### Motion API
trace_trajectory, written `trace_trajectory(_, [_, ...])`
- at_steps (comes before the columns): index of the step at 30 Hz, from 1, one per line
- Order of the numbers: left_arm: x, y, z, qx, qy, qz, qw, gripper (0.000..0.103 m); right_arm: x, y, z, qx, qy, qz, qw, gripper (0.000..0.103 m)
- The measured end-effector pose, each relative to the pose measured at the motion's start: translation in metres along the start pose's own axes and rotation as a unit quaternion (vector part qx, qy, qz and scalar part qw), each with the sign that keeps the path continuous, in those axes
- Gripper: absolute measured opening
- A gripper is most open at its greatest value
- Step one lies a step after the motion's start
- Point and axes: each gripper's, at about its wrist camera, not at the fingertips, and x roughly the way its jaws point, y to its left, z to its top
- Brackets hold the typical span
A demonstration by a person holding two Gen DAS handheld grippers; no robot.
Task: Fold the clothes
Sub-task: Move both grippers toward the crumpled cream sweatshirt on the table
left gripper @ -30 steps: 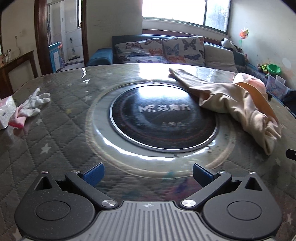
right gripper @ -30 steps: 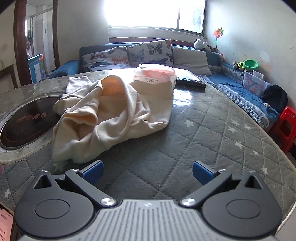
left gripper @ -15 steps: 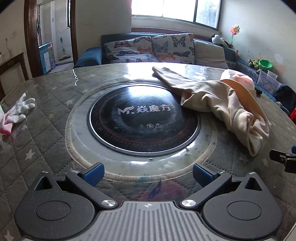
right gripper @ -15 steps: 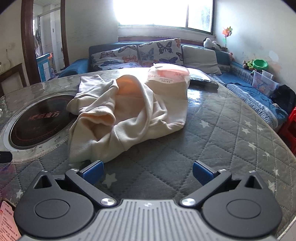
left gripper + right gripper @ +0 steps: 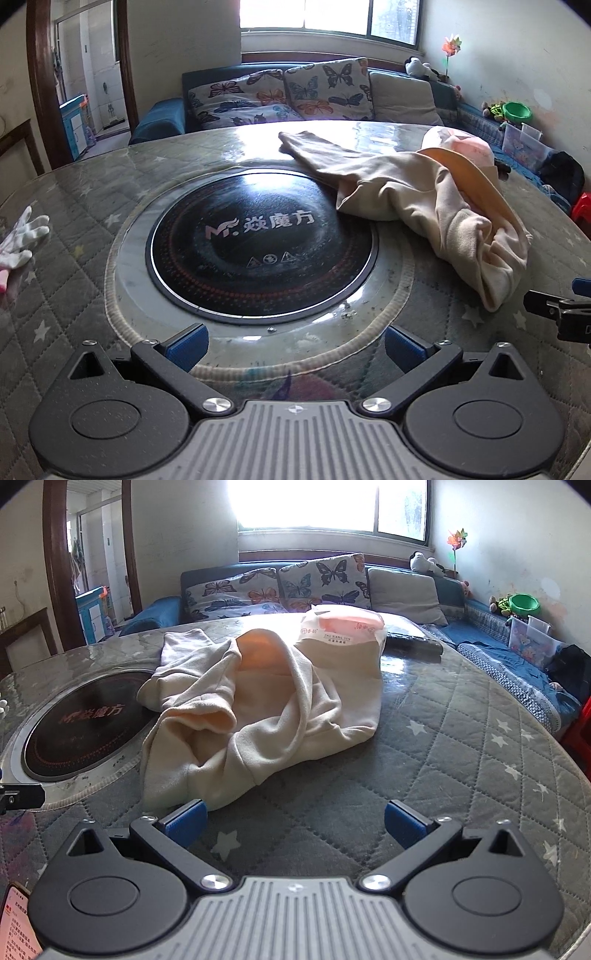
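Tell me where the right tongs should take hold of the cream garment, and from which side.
Grip the cream garment at its nearest bunched hem, coming in low from the near table edge. That edge lies just ahead of the open right tongs, free of the pink packet.

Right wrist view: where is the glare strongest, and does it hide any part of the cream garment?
Right wrist view: the window is blown out white; the cream garment stays readable. Left wrist view: glare streaks the glossy table behind the garment.

daylight from blown-out window (image 5: 325,502) | glare on table (image 5: 332,133) | fisheye bending, dark corners | sharp focus
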Motion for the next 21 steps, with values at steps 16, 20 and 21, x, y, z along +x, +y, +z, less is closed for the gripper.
trace_trajectory(16, [0.007, -0.017, 0.011, 0.032, 0.004, -0.010, 0.9994, 0.103, 0.002, 0.002, 0.006, -0.001, -0.003, 0.006, 1.000, 0.103])
trace_trajectory(20, [0.009, -0.020, 0.014, 0.036, 0.004, -0.011, 0.9993, 0.103, 0.002, 0.003, 0.008, -0.001, -0.004, 0.007, 1.000, 0.103])
trace_trajectory(21, [0.009, -0.021, 0.015, 0.038, 0.004, -0.011, 0.9992, 0.103, 0.002, 0.003, 0.008, -0.001, -0.004, 0.007, 1.000, 0.103])
